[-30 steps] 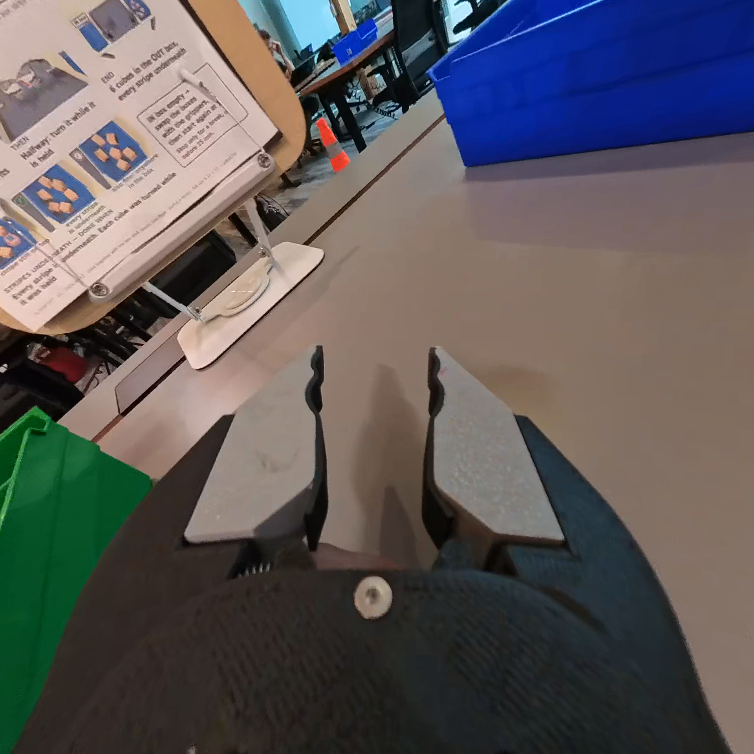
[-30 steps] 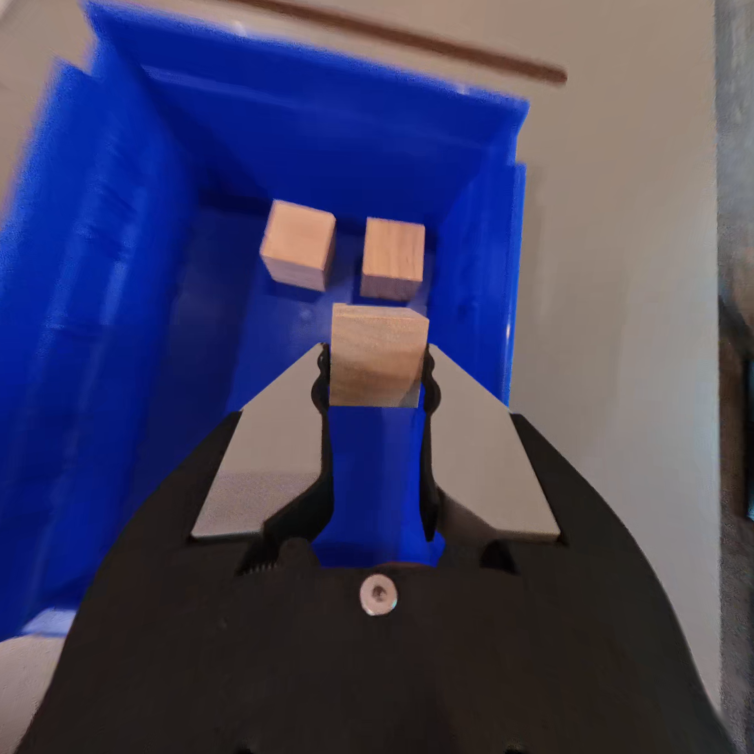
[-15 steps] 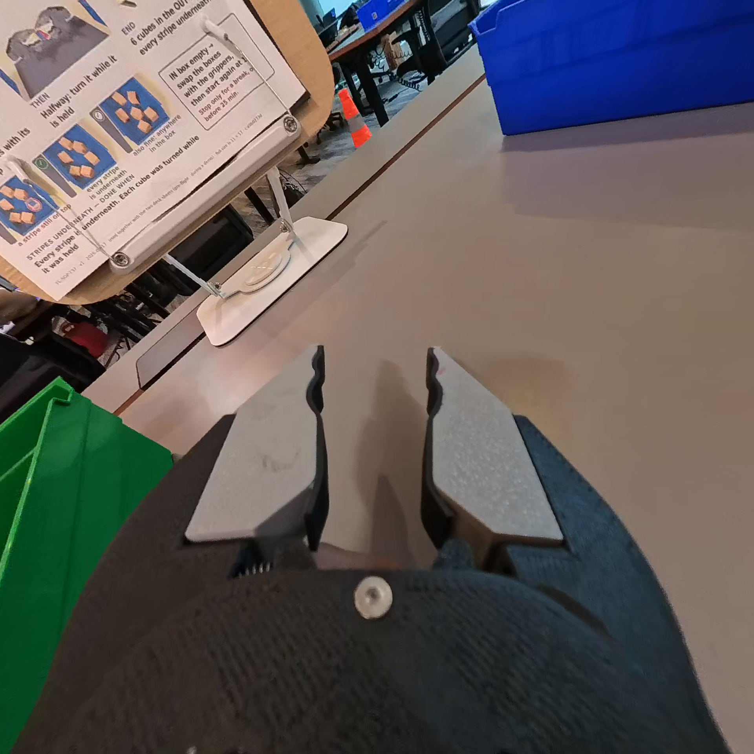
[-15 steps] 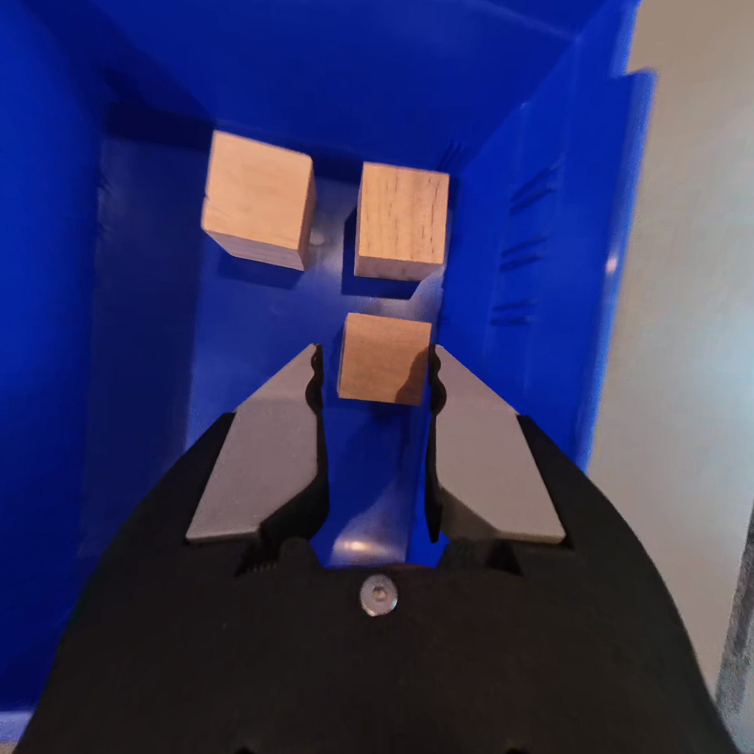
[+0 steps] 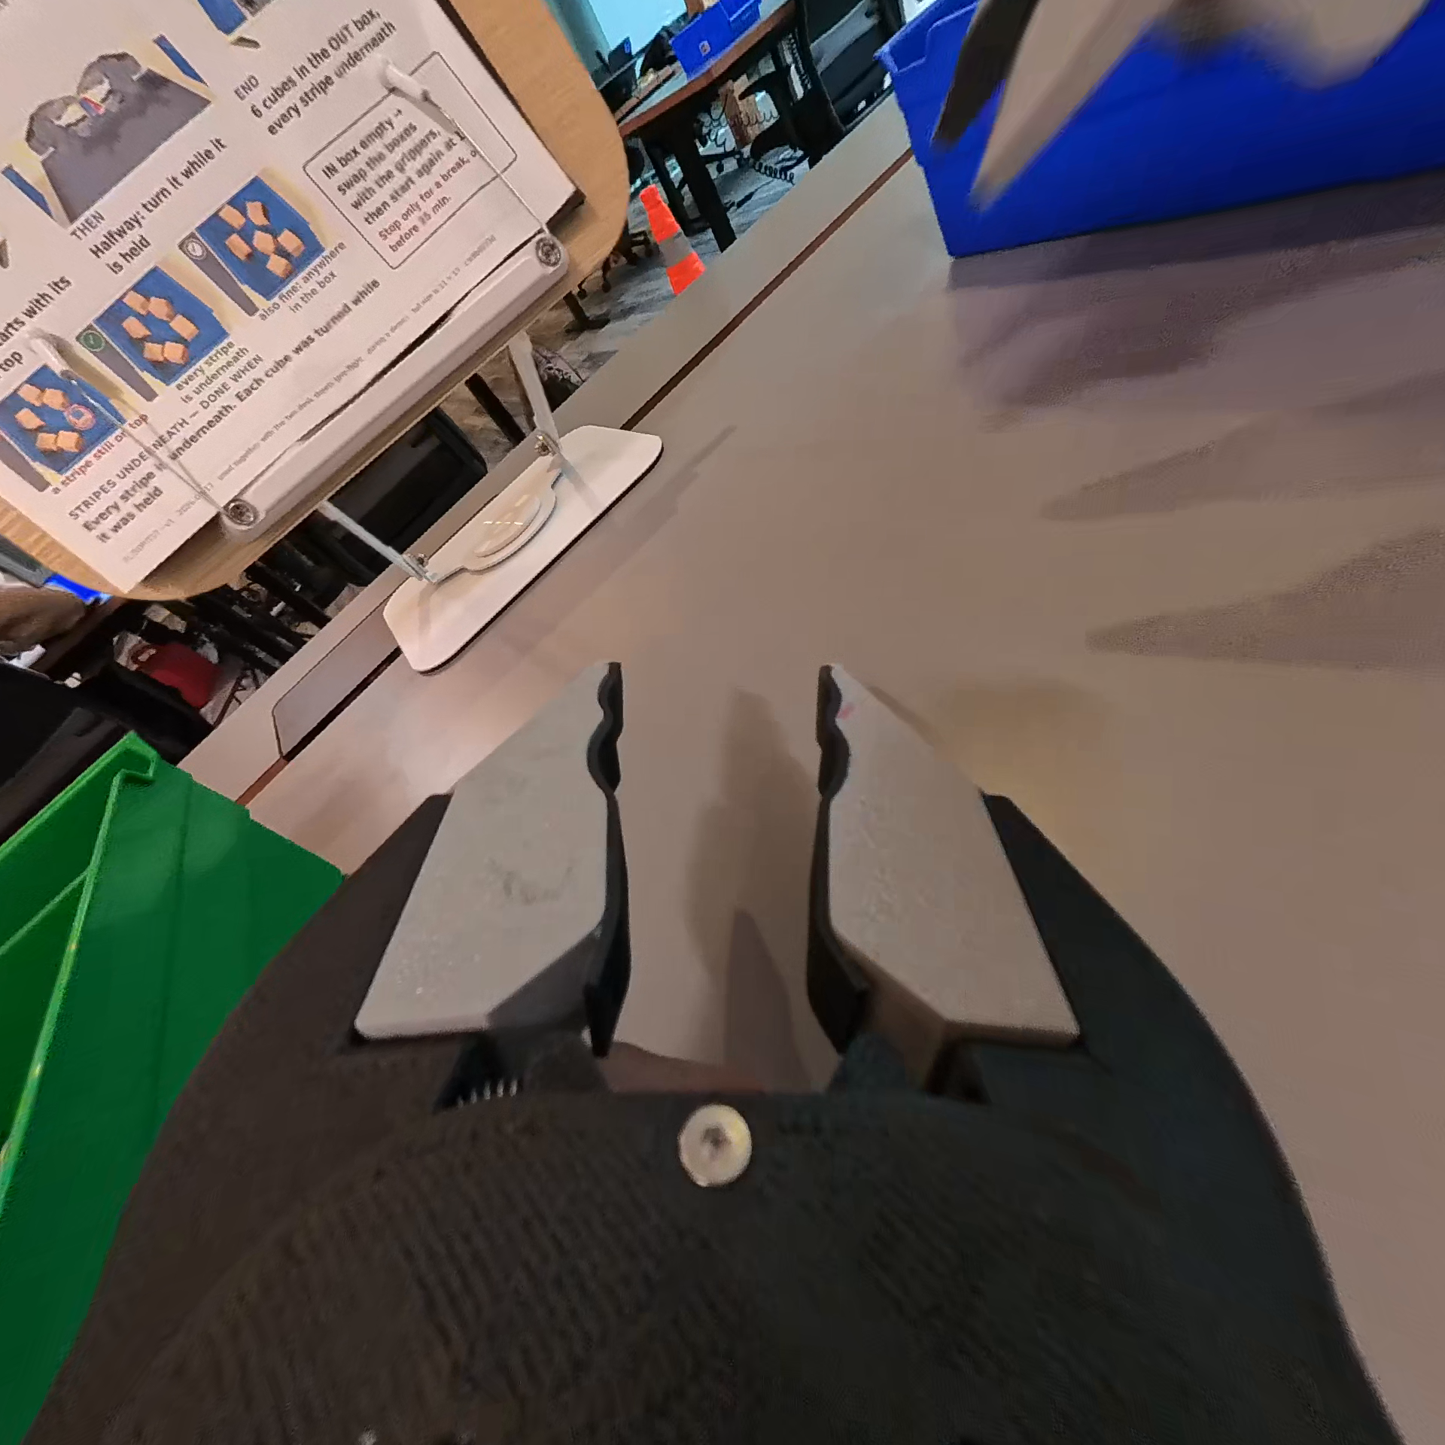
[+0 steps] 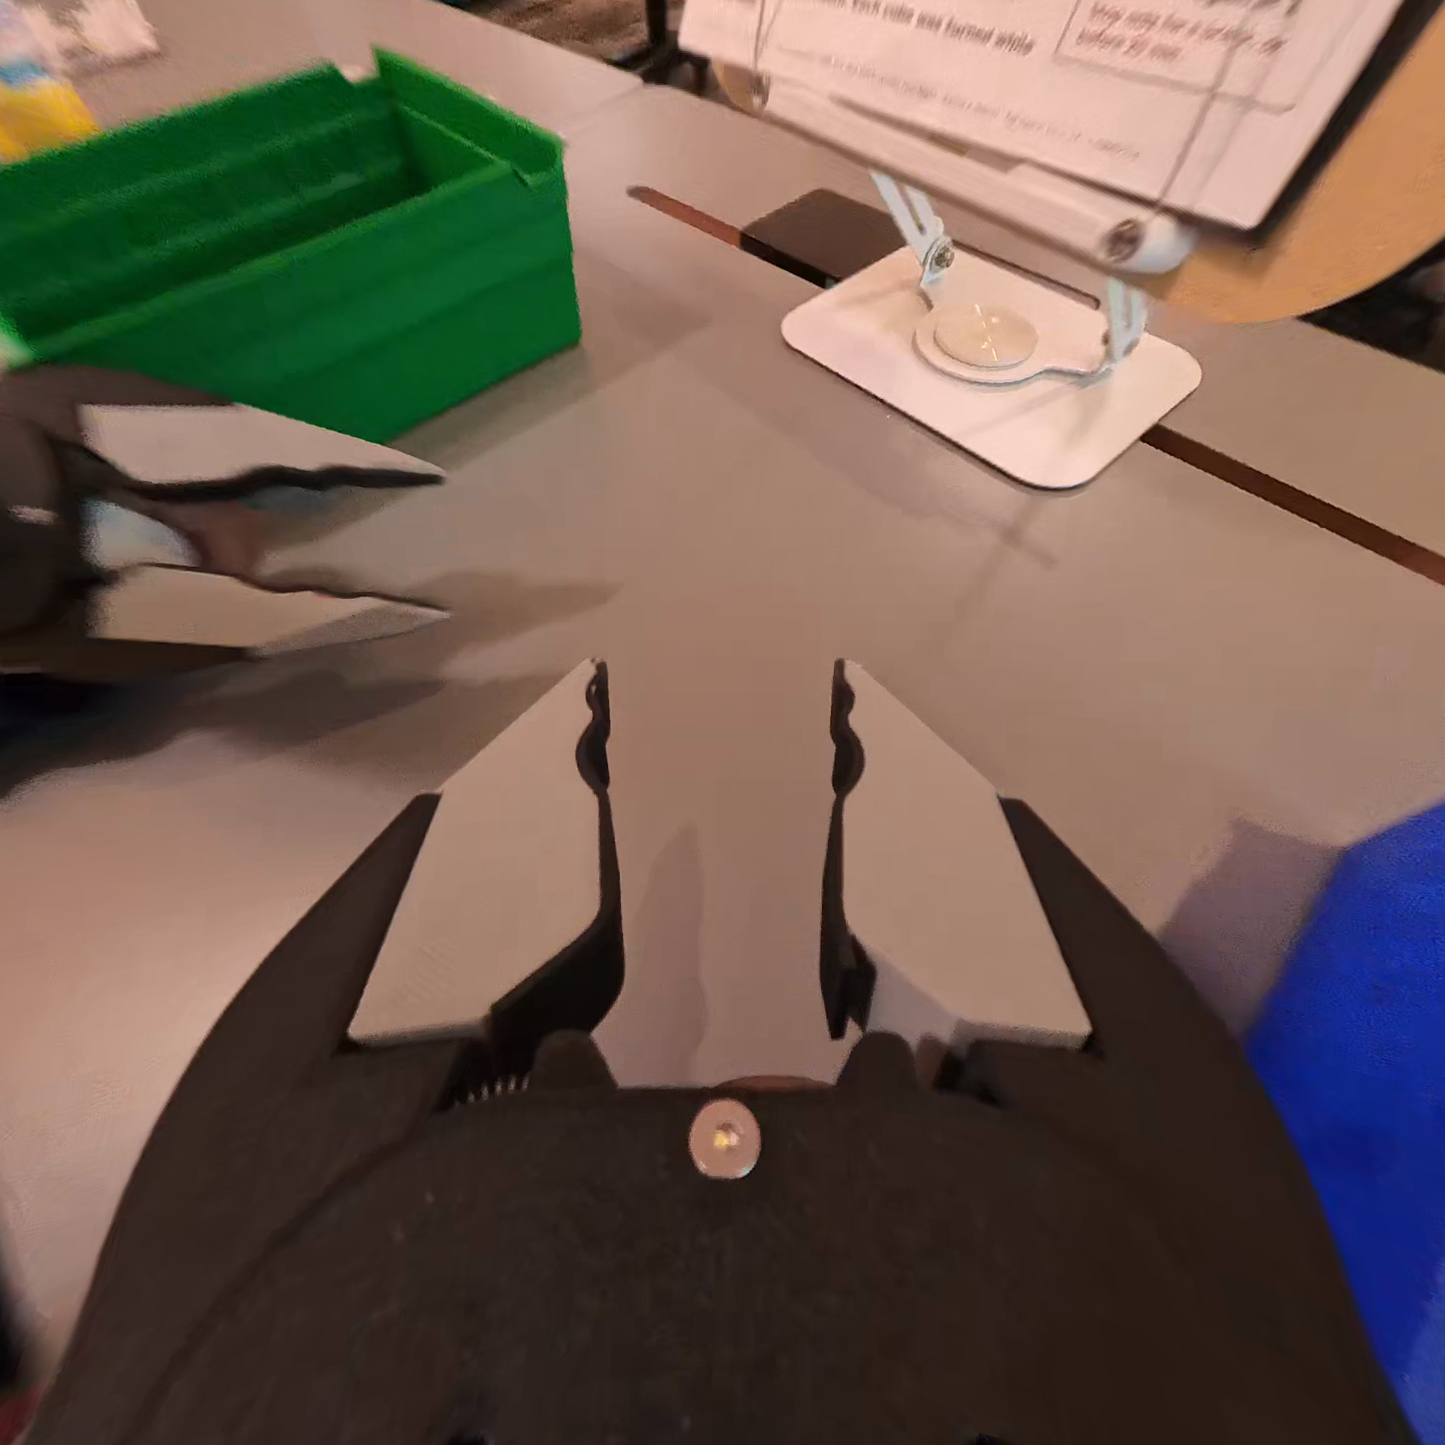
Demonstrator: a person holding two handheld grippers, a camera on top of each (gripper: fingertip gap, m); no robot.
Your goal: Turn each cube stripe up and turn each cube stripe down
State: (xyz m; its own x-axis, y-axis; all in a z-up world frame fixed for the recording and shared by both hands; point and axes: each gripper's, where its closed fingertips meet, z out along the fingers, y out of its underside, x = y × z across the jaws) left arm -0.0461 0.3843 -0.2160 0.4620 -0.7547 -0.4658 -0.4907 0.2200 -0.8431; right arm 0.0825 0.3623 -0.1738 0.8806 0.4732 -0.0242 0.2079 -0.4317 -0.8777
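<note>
Grey laminate counter lies bare under both released, empty tools, left tool and right tool; no wooden cube is in view, though presumably light, rigid, best pinched across opposite flat faces.

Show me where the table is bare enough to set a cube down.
The grey table is bare between the green plastic bin, the white stand base and the blue plastic bin. It is tighter by the green bin, where the left gripper hovers.
</note>
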